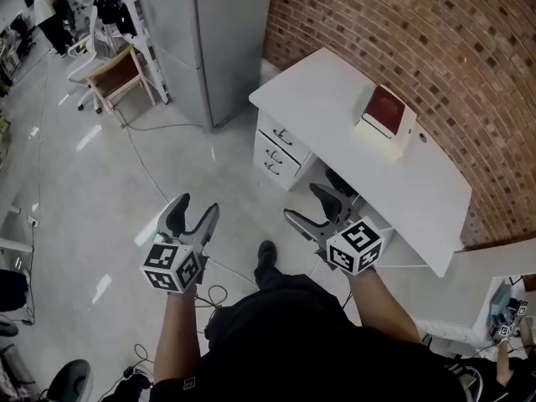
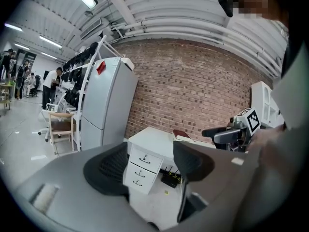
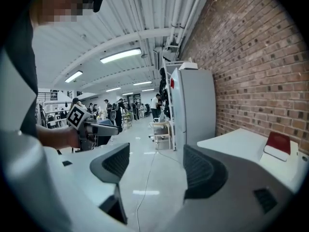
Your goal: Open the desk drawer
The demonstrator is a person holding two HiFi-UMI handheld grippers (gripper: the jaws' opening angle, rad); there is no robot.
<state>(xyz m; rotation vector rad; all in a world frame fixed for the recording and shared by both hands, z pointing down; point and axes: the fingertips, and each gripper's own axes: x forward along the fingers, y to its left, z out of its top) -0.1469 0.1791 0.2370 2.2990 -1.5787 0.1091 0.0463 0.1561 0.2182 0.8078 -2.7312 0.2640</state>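
Drawers (image 1: 279, 152) sit in a white stack of three under the end of the desk (image 1: 327, 90) that is nearest to the grey fridge (image 1: 209, 40). In the head view each front has a dark handle and all three are shut. A red book (image 1: 383, 110) lies on a white box near the back edge of the desk. Both forearms reach forward from the body, and the marker cubes cover the hands. The left gripper (image 1: 194, 209) hangs over the floor, well apart from the desk, with its jaws spread wide and empty. The right gripper (image 1: 308, 206) is near the front edge of the desk, also wide and empty, and it covers part of the dark space under the desk. In the left gripper view the drawers (image 2: 142, 170) show in the gap between the two parted jaws, far off and not touched; the right gripper (image 2: 227, 134) shows at the side. In the right gripper view only floor lies between the parted jaws. The desk (image 3: 231, 141) and the book (image 3: 279, 144) are at the right, the left gripper (image 3: 96, 127) at the left, and the drawers are out of this picture.
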